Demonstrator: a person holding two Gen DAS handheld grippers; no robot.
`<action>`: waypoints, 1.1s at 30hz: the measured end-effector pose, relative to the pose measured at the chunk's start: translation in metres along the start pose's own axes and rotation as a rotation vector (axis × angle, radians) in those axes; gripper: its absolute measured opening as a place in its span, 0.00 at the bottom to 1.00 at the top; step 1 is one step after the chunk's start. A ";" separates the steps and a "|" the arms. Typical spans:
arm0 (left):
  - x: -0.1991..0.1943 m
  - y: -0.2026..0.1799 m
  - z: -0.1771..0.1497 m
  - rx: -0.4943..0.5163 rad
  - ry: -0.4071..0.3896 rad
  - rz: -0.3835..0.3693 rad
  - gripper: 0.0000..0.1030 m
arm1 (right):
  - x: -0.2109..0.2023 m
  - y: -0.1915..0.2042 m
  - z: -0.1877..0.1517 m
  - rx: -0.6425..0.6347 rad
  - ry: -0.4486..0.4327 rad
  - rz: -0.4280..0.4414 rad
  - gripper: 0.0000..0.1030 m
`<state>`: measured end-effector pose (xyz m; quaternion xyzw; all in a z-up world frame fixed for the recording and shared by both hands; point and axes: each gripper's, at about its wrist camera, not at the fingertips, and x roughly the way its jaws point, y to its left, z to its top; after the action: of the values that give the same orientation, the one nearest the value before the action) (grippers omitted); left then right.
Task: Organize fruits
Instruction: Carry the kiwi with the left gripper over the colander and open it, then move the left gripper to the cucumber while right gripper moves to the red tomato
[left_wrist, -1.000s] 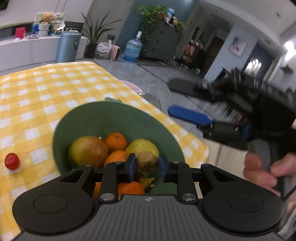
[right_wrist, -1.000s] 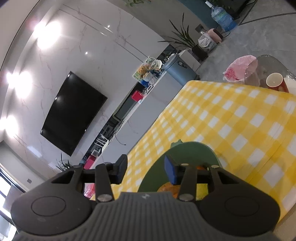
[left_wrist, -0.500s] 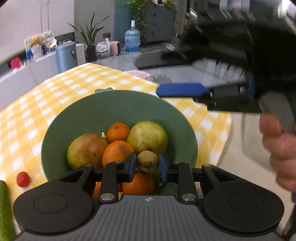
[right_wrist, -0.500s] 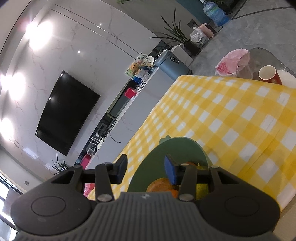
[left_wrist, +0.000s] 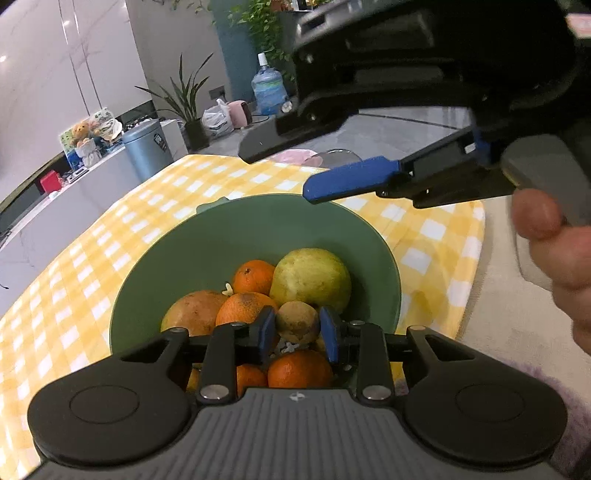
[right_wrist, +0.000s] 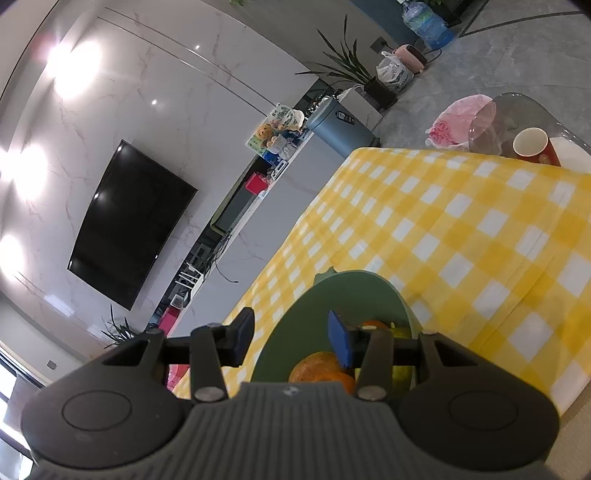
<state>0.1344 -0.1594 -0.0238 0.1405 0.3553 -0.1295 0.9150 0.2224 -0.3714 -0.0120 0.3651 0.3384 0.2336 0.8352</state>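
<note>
Opening left gripper over green bowl, small brown fruit between parting pads; right gripper hovering spread, grasping nothing.

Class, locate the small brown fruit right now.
In the left wrist view, the small brown fruit sits between the opening left gripper jaws, over the green bowl, just below the yellow-green pear.
</note>
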 end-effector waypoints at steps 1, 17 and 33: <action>-0.002 0.001 -0.001 0.005 -0.010 -0.004 0.40 | 0.000 -0.001 0.000 0.002 0.002 -0.004 0.42; -0.015 0.048 -0.010 -0.203 -0.110 -0.195 0.47 | 0.000 -0.002 0.001 0.008 0.016 -0.031 0.42; -0.091 0.156 -0.031 -0.642 0.012 0.052 0.64 | 0.035 0.055 -0.019 -0.188 0.143 -0.094 0.55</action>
<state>0.1030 0.0084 0.0420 -0.1457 0.3798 0.0135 0.9134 0.2239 -0.3059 0.0071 0.2513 0.3904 0.2502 0.8496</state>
